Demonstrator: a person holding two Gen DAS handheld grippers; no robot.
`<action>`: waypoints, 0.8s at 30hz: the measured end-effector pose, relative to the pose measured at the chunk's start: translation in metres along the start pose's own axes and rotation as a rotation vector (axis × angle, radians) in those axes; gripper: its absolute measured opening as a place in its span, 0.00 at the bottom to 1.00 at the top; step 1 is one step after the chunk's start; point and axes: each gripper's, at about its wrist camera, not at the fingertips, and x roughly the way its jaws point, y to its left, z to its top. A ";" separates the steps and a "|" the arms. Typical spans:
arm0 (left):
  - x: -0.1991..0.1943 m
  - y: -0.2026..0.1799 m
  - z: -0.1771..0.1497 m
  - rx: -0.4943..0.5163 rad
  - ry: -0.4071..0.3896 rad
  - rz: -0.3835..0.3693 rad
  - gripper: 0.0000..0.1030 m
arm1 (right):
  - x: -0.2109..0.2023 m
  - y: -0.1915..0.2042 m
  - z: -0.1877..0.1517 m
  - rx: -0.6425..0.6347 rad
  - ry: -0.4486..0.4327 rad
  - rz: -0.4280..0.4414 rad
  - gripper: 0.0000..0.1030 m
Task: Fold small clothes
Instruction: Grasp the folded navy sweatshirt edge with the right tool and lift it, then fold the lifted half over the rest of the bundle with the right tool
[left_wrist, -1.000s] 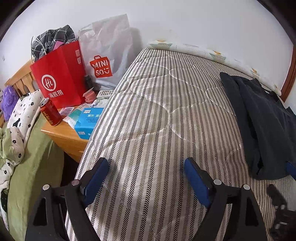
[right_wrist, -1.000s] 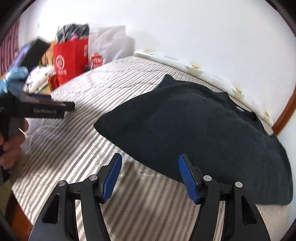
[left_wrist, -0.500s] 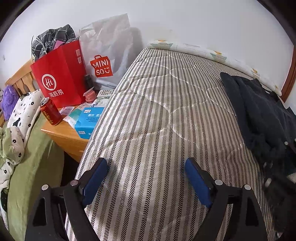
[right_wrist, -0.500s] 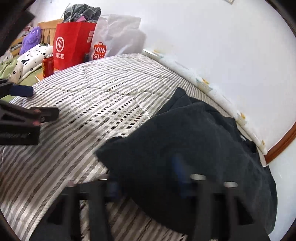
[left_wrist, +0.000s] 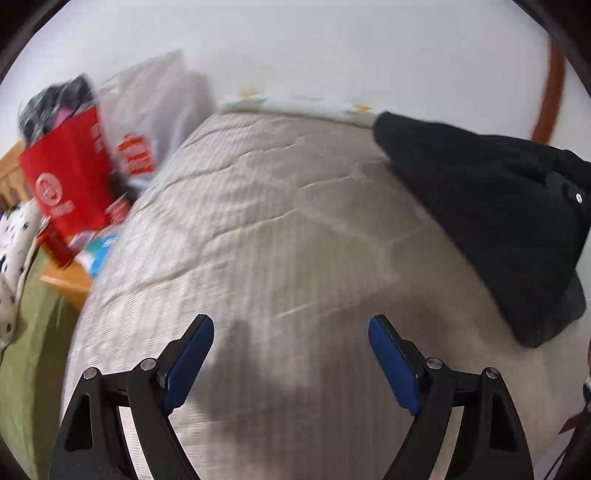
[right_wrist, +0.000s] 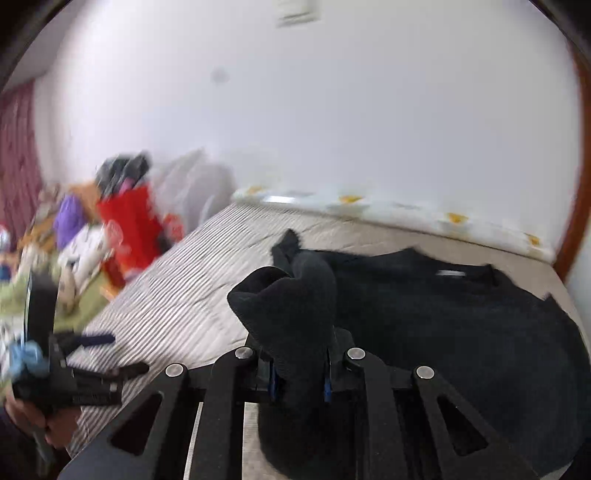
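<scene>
Right wrist view: the right gripper (right_wrist: 298, 376) is closing on a bunched edge of the black sweater (right_wrist: 461, 317), which is lying on the striped mattress (left_wrist: 280, 229) near the wall. Lifting looks underway; next, the empty, spread left gripper (left_wrist: 291, 354) probably needs another edge.

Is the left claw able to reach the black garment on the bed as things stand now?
Probably yes. The left claw is open and holds nothing, and only bare striped mattress lies between it and the black garment. The right claw is closing on a bunched edge of it, but much of the cloth stays free.
</scene>
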 end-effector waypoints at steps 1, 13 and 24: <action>-0.001 -0.011 0.002 0.013 -0.008 -0.017 0.82 | -0.007 -0.021 0.002 0.043 -0.003 0.000 0.16; 0.005 -0.143 0.006 0.187 -0.017 -0.254 0.82 | -0.088 -0.237 -0.068 0.455 -0.072 -0.189 0.16; 0.001 -0.226 -0.010 0.344 -0.006 -0.402 0.82 | -0.084 -0.282 -0.119 0.591 -0.006 -0.163 0.37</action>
